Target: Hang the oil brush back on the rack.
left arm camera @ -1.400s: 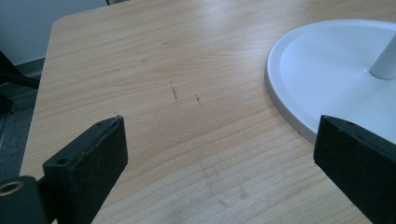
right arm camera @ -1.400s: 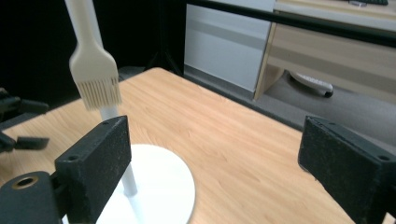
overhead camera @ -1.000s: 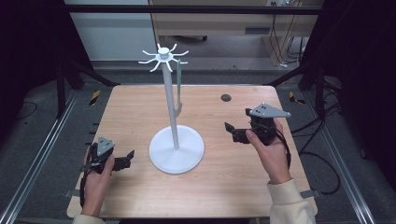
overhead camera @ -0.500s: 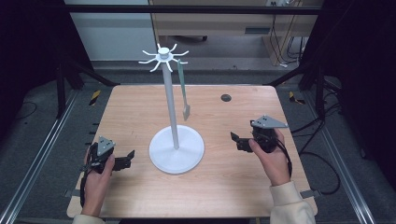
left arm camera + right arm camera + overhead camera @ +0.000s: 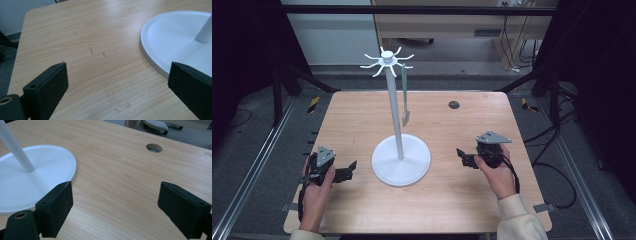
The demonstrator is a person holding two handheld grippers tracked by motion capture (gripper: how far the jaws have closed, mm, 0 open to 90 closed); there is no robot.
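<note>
White stand [image 5: 400,159] blocks table [image 5: 452,200] centre; hanging spatula [image 5: 405,102] behind pole; bare wood either side.

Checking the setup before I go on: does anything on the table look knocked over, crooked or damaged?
Nothing stands out. The white stand sits upright on the table, and the grey-green utensil hangs straight from one hook. Left gripper and right gripper rest open, apart from the base. Faint scuffs mark the wood.
</note>
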